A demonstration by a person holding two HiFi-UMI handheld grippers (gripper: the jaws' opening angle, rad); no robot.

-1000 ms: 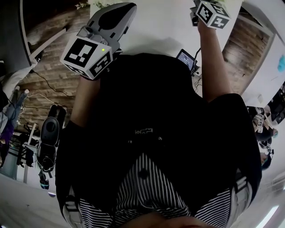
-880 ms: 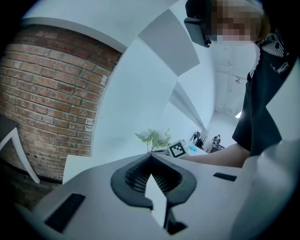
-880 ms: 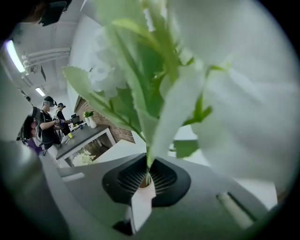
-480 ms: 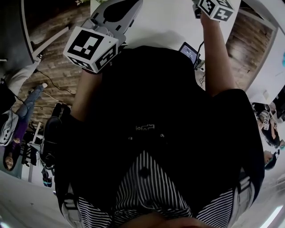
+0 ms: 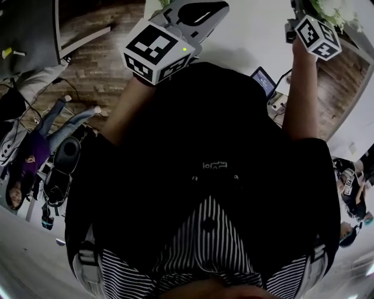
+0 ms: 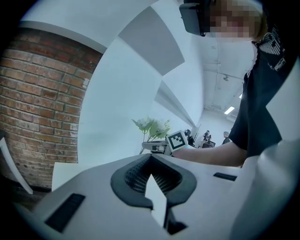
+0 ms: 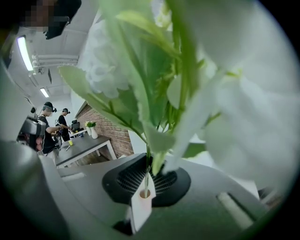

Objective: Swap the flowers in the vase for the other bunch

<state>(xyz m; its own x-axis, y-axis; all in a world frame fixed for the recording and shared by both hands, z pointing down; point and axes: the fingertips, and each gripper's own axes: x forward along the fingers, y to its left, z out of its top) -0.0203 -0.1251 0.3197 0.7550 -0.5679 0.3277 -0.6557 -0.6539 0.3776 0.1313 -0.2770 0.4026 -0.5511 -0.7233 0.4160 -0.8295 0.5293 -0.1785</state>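
A bunch of white flowers with green leaves (image 7: 187, 79) fills the right gripper view. Its thin green stem (image 7: 147, 180) runs down between the jaws of my right gripper (image 7: 149, 164), which is shut on it. In the head view the blooms (image 5: 334, 9) show at the top right edge, above the right gripper's marker cube (image 5: 318, 36). My left gripper (image 6: 151, 161) is shut with nothing between its jaws, and its marker cube (image 5: 158, 49) is at the top centre of the head view. In the left gripper view the held flowers (image 6: 152, 126) rise beside the right cube (image 6: 176, 139). No vase is in view near either gripper.
A white table (image 5: 251, 41) lies under both grippers, with a small screen device (image 5: 264, 80) and cables at its near edge. A brick wall (image 6: 37, 93) stands at the left. People stand by a far desk that bears a small vase of flowers (image 7: 91, 129).
In the head view both marker cubes have shifted to the right. The white blooms above the right cube have come into view at the top right edge.
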